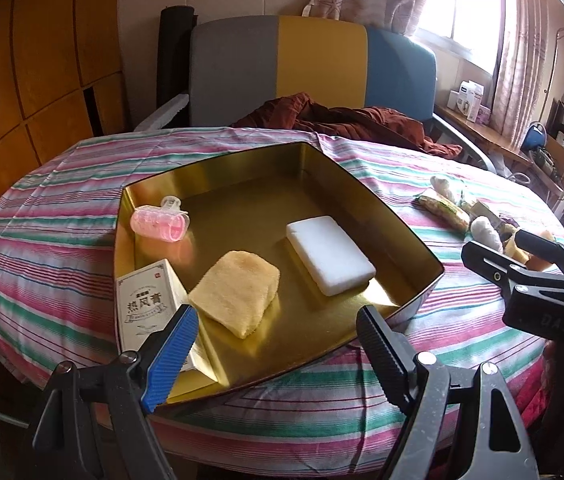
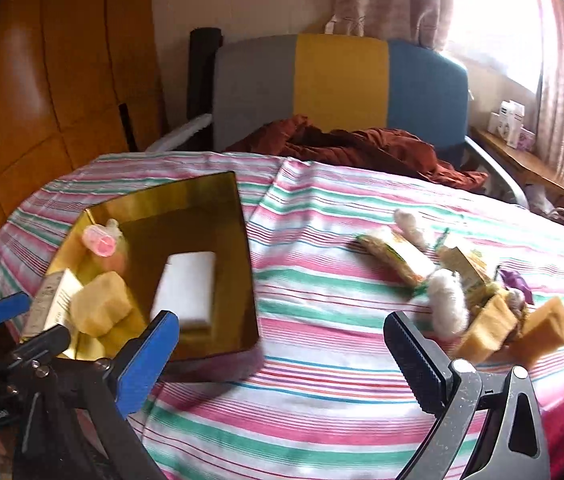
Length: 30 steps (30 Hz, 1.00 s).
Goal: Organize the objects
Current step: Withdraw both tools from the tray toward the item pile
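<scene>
A gold tin tray (image 1: pixel 366 200) lies on the striped tablecloth. It holds a pink hair roller (image 1: pixel 158 224), a white printed box (image 1: pixel 150 304), a folded yellow cloth (image 1: pixel 238 292) and a white sponge block (image 1: pixel 330 254). My left gripper (image 1: pixel 278 332) hangs open over the tray's near edge, with nothing between its fingers. My right gripper (image 2: pixel 282 328) is open and empty above bare cloth, between the tray (image 2: pixel 248 264) and a loose pile to the right. That pile holds yellow sponges (image 2: pixel 486 328), white fluffy items (image 2: pixel 448 304) and green-yellow packets (image 2: pixel 398 256).
A grey, yellow and blue chair back (image 1: pixel 314 64) with a rust-red cloth (image 1: pixel 346 120) stands behind the table. Wooden panels (image 1: pixel 22 100) fill the left. A cluttered shelf (image 1: pixel 482 120) runs under the window on the right. The table drops off at the near edge.
</scene>
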Motion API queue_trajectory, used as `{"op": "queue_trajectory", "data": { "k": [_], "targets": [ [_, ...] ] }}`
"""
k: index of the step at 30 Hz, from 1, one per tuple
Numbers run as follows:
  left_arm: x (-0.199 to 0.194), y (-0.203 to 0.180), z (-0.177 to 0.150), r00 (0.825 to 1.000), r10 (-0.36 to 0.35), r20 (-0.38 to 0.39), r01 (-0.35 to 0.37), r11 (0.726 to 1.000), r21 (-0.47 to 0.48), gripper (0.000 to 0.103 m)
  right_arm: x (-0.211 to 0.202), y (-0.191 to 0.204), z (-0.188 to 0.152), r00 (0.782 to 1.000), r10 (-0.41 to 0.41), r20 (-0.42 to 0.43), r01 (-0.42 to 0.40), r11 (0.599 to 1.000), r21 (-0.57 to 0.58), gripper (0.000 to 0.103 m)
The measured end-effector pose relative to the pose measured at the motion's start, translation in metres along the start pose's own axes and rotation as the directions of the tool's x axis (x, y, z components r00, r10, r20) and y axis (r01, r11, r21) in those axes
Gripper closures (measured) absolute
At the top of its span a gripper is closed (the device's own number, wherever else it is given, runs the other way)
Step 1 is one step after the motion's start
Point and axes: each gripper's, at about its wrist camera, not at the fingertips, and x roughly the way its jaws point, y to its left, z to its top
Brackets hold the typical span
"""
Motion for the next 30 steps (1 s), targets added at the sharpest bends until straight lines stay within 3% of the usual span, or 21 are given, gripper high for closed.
{"op": "queue_trajectory", "data": {
  "k": [20,30],
  "targets": [
    [0.003,-0.027,0.012,1.000,-0.023,-0.013,0.024,0.997,0.073,0.020,-0.003,-0.032,-0.001,0.993,-0.117,-0.009,0.117,0.993,0.020,0.000],
    [0.003,-0.058,0.031,0.995,-0.095,0.003,0.094,0.986,0.134,0.020,-0.001,-0.057,-0.003,0.986,-0.160,-0.036,0.161,0.986,0.044,0.000]
  ]
}}
